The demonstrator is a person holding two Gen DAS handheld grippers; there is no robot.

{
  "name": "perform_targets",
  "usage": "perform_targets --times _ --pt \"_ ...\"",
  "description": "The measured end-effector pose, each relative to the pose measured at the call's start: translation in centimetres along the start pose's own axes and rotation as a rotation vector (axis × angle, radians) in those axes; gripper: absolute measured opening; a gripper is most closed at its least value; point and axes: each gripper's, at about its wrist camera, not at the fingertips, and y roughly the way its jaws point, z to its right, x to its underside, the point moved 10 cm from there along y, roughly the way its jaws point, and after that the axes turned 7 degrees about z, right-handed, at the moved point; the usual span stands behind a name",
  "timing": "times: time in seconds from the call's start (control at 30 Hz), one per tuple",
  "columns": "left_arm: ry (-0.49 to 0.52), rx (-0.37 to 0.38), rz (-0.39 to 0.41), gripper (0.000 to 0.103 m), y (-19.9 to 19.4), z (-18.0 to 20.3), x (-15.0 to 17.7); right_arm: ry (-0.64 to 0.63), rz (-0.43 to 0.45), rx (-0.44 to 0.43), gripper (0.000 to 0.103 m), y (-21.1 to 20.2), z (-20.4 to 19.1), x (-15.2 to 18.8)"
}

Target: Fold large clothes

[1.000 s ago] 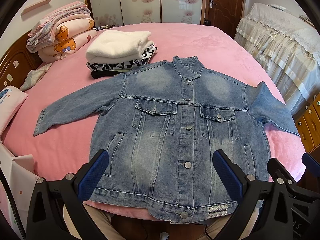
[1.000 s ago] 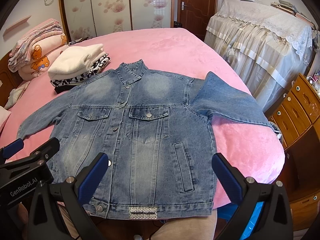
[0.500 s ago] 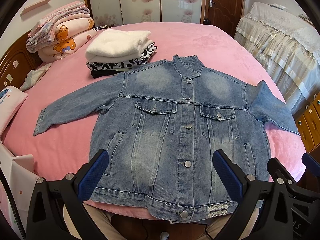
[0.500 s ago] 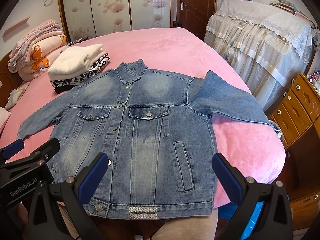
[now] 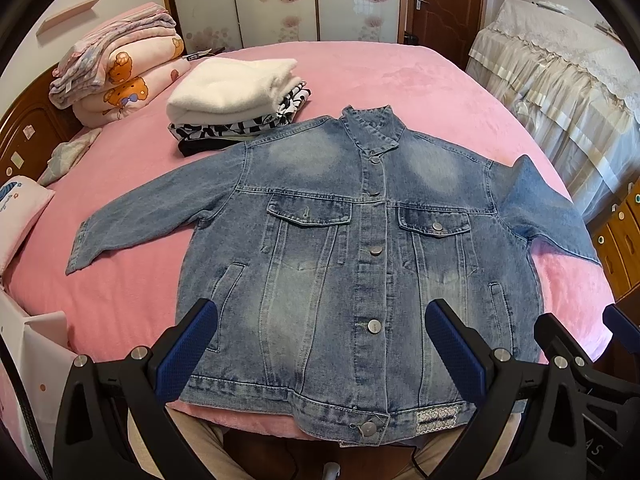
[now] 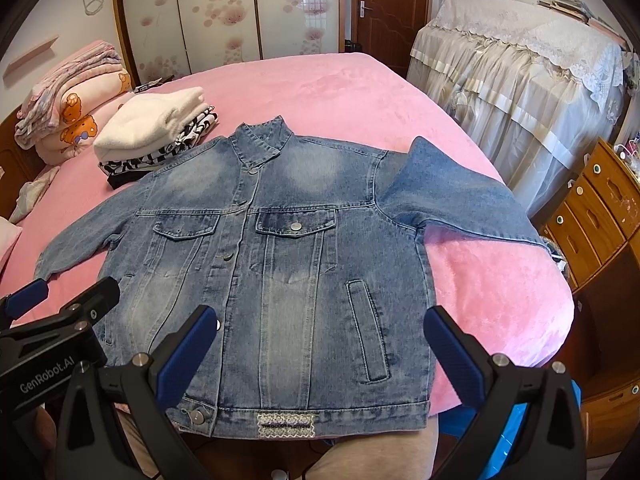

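Observation:
A blue denim jacket (image 5: 360, 248) lies flat and buttoned on the pink bed (image 5: 360, 76), collar away from me, hem hanging slightly over the near edge. Its left sleeve (image 5: 152, 216) is spread out to the side. The right sleeve (image 6: 460, 200) reaches toward the bed's right edge. My left gripper (image 5: 320, 344) hovers open above the jacket's lower front, holding nothing. My right gripper (image 6: 320, 348) is open over the jacket's lower right part (image 6: 328, 280), also empty. The left gripper's body (image 6: 52, 340) shows at the lower left of the right wrist view.
A stack of folded clothes (image 5: 236, 100), white on top, sits beyond the left shoulder. Folded quilts (image 5: 120, 68) lie at the far left by the headboard. A lace-covered piece of furniture (image 6: 520, 72) and wooden drawers (image 6: 600, 216) stand right of the bed.

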Motion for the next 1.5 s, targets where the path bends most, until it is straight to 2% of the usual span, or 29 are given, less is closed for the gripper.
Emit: perform_targets --times 0.3,0.53,0.77,1.07,1.23,1.33,1.5 --pt "0.026 0.005 -0.002 0.102 1.0 1.5 -0.4 0.020 -0.007 -0.001 0.103 1.0 0.7 0.3" --pt "0.061 -0.012 0.028 0.103 1.6 2.7 -2.0 0.025 0.012 0.006 0.103 1.6 1.5 -0.4" --pt "0.097 -0.043 0.045 0.103 2.5 3.8 -4.9 0.011 0.122 0.023 0.103 0.6 2.3 -3.4" --pt "0.105 -0.025 0.155 0.103 1.5 6.1 -9.3 0.003 0.228 0.050 0.103 -0.4 3.7 -7.0" --pt "0.070 0.037 0.207 0.102 0.8 7.8 -11.9 -0.024 0.323 0.124 0.103 -1.8 5.5 -9.5" --pt "0.084 0.056 0.223 0.102 0.7 9.1 -13.2 -0.023 0.376 0.162 0.103 -2.7 7.1 -11.1" --pt "0.128 0.114 0.234 0.102 1.0 12.3 -14.8 0.001 0.430 0.164 0.103 -3.7 9.3 -12.9"
